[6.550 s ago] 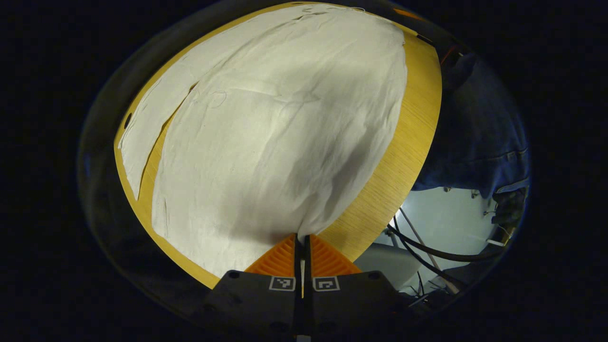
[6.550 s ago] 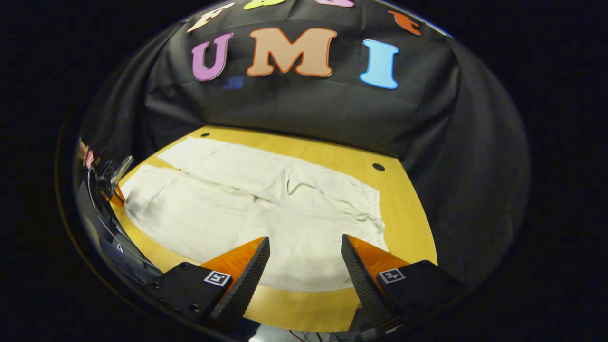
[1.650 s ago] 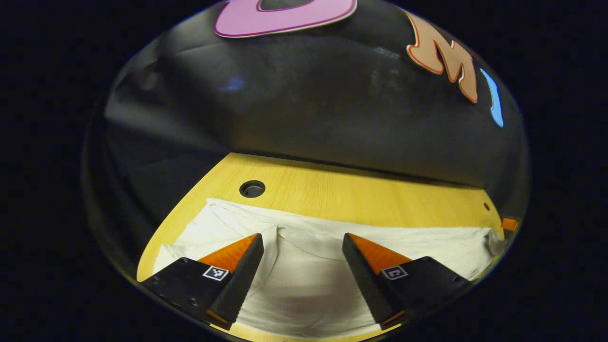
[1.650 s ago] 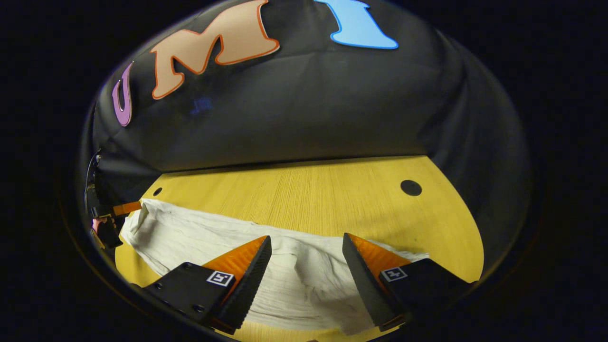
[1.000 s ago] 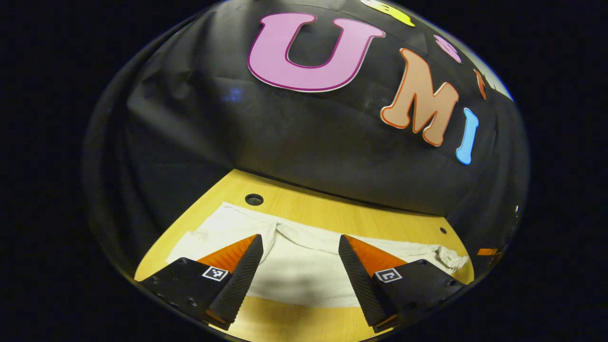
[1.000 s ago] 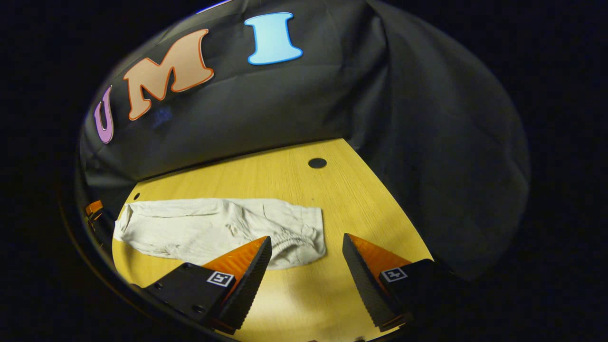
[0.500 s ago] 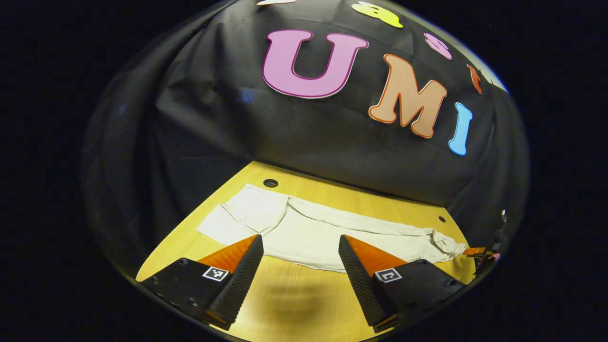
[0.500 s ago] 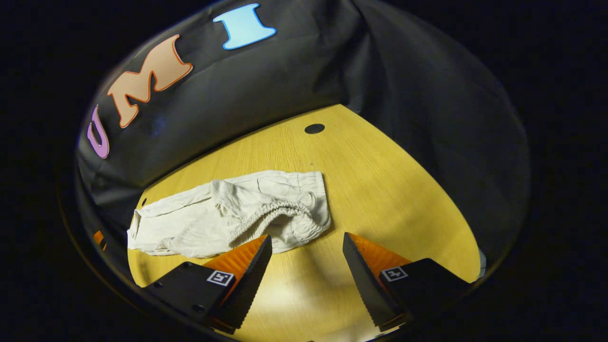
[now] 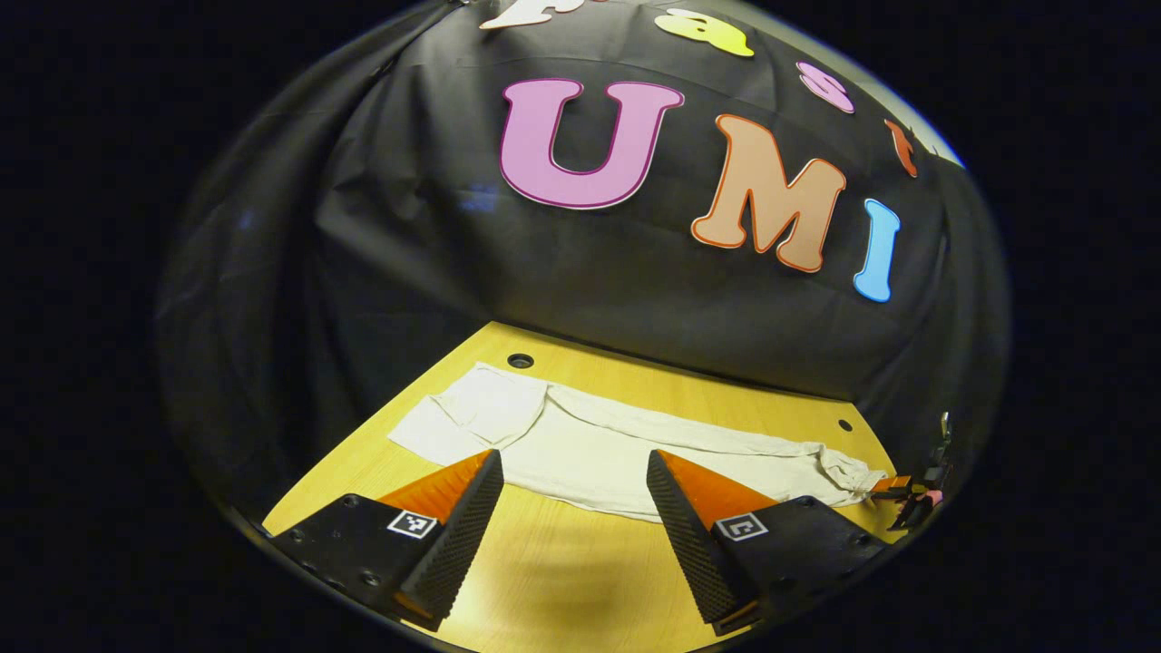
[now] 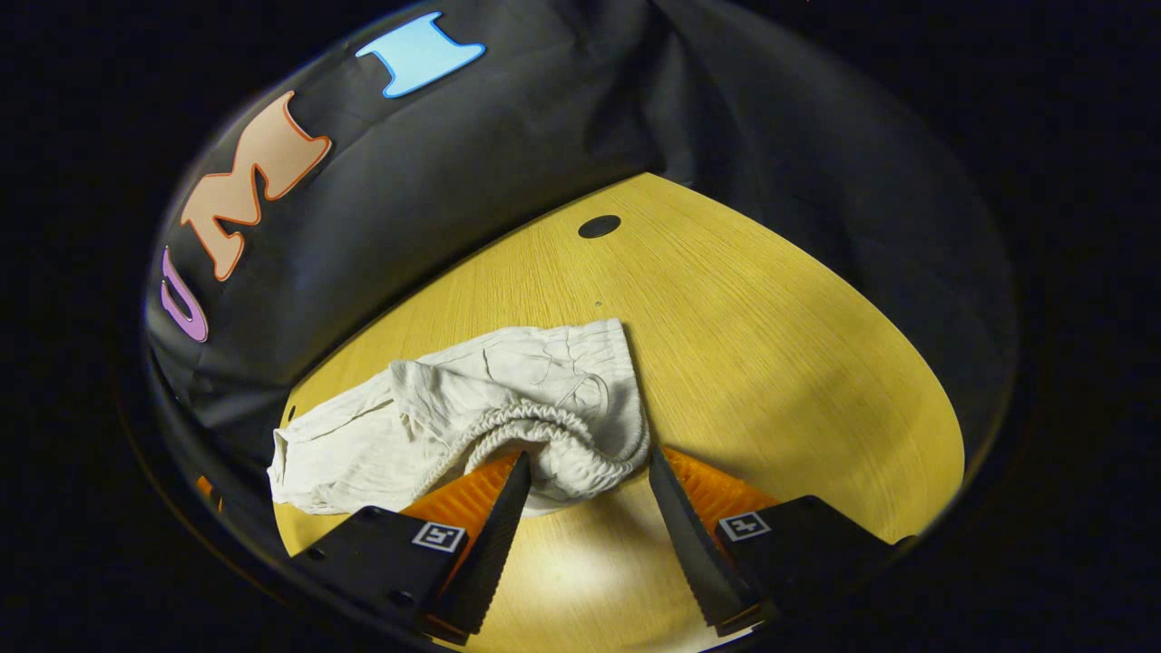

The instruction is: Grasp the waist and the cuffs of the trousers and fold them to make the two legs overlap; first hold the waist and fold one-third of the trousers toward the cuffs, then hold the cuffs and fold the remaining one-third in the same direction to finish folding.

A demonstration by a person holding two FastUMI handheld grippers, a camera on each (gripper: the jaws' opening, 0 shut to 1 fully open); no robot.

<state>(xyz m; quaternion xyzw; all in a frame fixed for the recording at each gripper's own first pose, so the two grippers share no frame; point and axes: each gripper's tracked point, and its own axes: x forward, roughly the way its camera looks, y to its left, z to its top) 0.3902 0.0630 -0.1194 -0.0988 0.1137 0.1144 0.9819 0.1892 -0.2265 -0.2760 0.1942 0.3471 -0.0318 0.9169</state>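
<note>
Left gripper view: left gripper has its jaws spread wide, nothing between them, hovering over bare table. White trousers lie flat just ahead of the fingertips, folded lengthwise into a long strip that runs from ahead-left to far right. The near edge of the strip sits just past the tips, not touching them as far as I can tell. The cuff end lies ahead-left, one layer offset from the other, near a round hole in the tabletop. The bunched waist end is off to the far right, with the other gripper just beside it, mostly cut off at the edge; contact unclear. A second, smaller hole sits beyond the waist end.

Right gripper view: right gripper is released, jaws apart. The elastic waistband is rumpled and arched up right at the fingertips, its lower edge dipping into the gap between the fingers. Fabric lies against the inner sides of both tips, but the fingers are not pressing on it. The legs trail away ahead-left to the far cuff end. Bare table to the right and ahead, with a hole straight beyond the waist.
</note>
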